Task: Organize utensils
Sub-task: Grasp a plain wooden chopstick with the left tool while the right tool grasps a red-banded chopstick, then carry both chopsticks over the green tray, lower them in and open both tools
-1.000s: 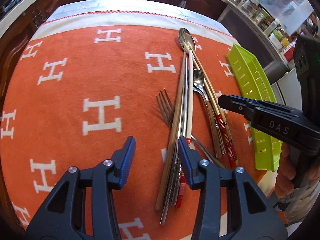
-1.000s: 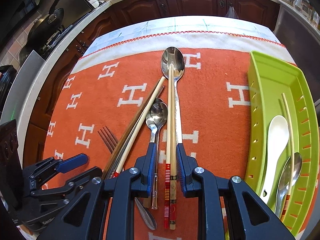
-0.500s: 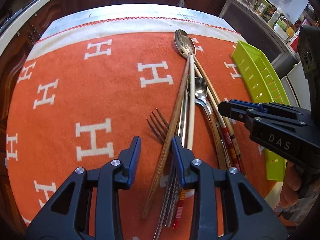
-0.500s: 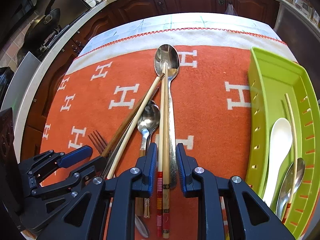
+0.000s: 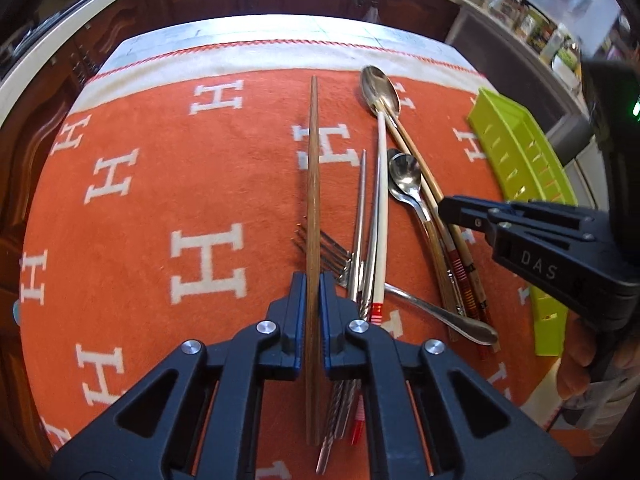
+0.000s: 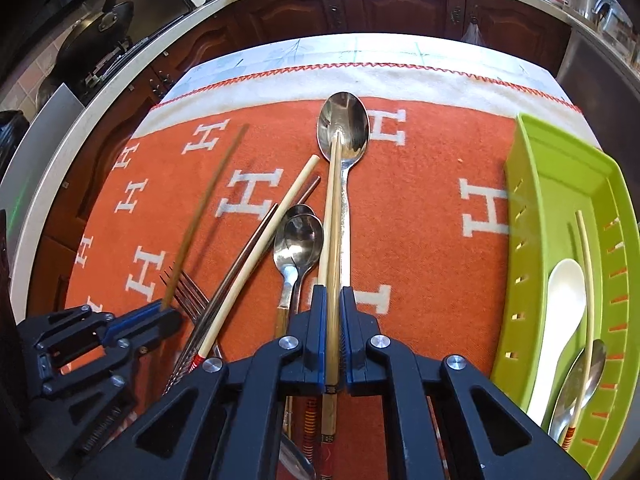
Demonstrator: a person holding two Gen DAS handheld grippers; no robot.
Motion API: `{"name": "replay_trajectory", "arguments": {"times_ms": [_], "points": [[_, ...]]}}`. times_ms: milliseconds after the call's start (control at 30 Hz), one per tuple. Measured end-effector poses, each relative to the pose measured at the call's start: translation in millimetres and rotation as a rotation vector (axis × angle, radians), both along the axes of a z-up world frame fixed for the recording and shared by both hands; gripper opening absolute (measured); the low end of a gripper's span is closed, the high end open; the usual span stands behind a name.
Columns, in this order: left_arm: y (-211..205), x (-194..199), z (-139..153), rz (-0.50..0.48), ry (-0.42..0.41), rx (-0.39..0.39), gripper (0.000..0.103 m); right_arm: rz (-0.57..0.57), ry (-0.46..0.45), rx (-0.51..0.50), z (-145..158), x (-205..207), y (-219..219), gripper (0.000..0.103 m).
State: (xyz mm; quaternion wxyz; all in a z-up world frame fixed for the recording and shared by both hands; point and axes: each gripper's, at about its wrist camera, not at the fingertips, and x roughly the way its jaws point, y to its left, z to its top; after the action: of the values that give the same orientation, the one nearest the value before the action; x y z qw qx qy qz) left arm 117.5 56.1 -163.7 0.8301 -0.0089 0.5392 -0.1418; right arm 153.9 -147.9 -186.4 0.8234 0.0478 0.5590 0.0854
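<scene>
Table under my grippers: white cloth along far edge, orange H-print blanket over it. Utensil heap at my frame centre: long spoon, two small spoons, fork, metal chopsticks, pale chopstick. Green tray at right edge on blanket; I see white spoon inside.

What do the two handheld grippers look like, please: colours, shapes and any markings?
Both are matte black plastic with triangular cut-outs and silver round bolts. The left gripper and the right gripper each end in jaws faced with ribbed blue pads. Seen from the left wrist, the right one carries pale "DAS" lettering and a small green light.
</scene>
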Motion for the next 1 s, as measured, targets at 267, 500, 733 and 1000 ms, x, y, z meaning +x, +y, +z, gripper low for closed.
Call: {"name": "replay_trajectory", "arguments": {"times_ms": [267, 500, 733, 1000], "points": [[14, -23, 40, 0.015, -0.032, -0.067, 0.004, -0.027, -0.024, 0.091, 25, -19, -13, 0.005], [-6, -48, 82, -0.022, -0.086, -0.081, 0.004, -0.047, -0.103, 0.192, 71, -53, -35, 0.005], [-41, -67, 113, -0.067, -0.113, -0.093, 0.004, -0.077, -0.208, 0.259, 121, -98, -67, 0.002], [-96, -85, 141, -0.148, -0.152, -0.1, 0.004, -0.155, -0.309, 0.254, 173, -158, -129, 0.0]]}}
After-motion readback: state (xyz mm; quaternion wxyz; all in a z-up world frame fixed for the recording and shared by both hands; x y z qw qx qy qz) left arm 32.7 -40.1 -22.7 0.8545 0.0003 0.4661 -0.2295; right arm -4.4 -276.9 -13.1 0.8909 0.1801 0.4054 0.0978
